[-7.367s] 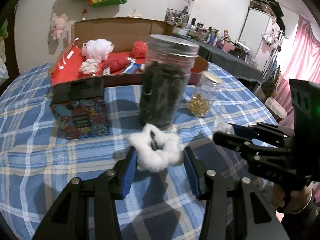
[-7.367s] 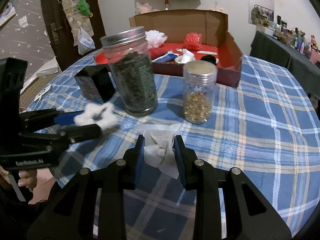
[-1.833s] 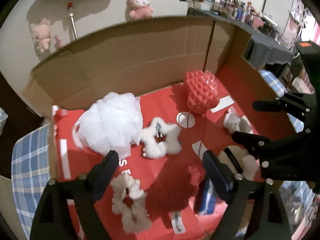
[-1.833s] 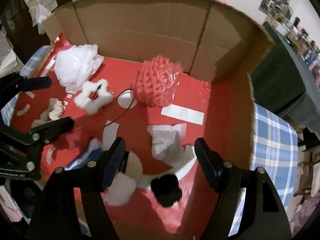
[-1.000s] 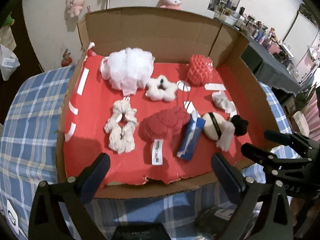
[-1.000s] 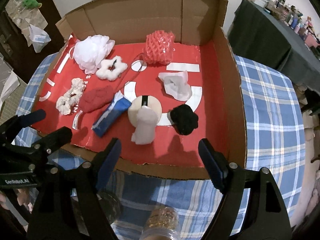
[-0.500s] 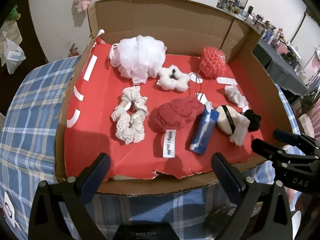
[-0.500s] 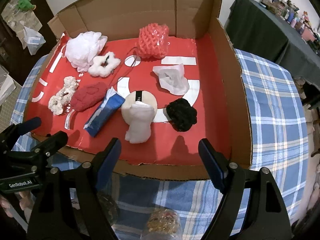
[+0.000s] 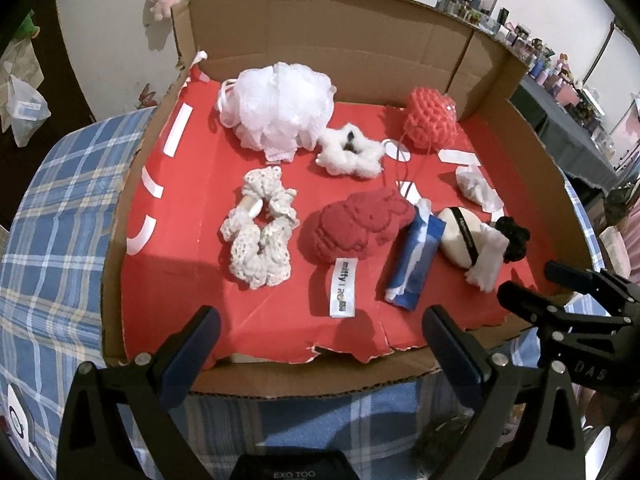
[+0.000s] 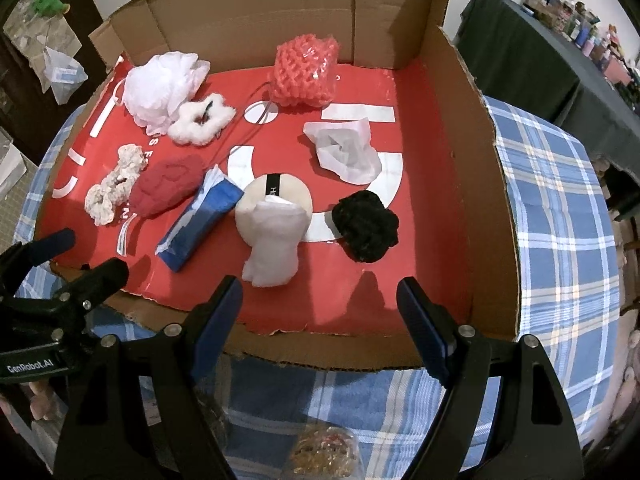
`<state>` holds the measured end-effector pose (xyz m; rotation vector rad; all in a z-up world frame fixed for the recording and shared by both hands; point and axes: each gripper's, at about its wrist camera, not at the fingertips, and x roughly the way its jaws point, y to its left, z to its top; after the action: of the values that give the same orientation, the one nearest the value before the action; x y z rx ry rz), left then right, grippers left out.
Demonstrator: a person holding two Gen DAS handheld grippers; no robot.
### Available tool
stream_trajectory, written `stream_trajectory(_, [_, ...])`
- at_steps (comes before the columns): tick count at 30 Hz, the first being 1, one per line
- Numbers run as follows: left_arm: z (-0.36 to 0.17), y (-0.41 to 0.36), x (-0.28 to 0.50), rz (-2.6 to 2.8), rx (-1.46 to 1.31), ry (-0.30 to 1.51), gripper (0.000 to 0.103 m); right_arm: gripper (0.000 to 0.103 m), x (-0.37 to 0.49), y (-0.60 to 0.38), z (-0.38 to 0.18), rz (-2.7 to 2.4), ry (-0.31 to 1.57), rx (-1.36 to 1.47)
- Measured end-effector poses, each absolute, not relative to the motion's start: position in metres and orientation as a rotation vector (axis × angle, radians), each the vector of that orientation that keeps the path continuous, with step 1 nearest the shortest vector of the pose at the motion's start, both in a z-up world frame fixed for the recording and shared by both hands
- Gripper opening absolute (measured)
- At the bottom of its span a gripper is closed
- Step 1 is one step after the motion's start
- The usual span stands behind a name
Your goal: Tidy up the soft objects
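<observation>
A brown corrugated cardboard box with a matt red printed floor holds a white mesh bath pouf, a fluffy white scrunchie and a red knitted cloth — the blue checked tablecloth beneath looks woven, and the coral foam net wears glossy film.

From my left wrist view I read "EXO TOO" on the dark box top at the bottom edge, "DAS" on the right gripper's body, and "mitty" on the white label beside the red knitted piece. From my right wrist view I read "GenRobot.AI" on the left gripper's body.
</observation>
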<state>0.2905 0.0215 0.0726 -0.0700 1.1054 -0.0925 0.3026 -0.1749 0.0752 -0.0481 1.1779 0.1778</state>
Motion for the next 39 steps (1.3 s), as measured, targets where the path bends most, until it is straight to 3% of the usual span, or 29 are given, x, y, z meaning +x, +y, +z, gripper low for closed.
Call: stream_trajectory(39, [0.0667,0.0241,0.2949,-0.033,-0.07,1.139,0.102,0.079,0.3026,-0.176,0.0731,0.175,1.172,-0.041])
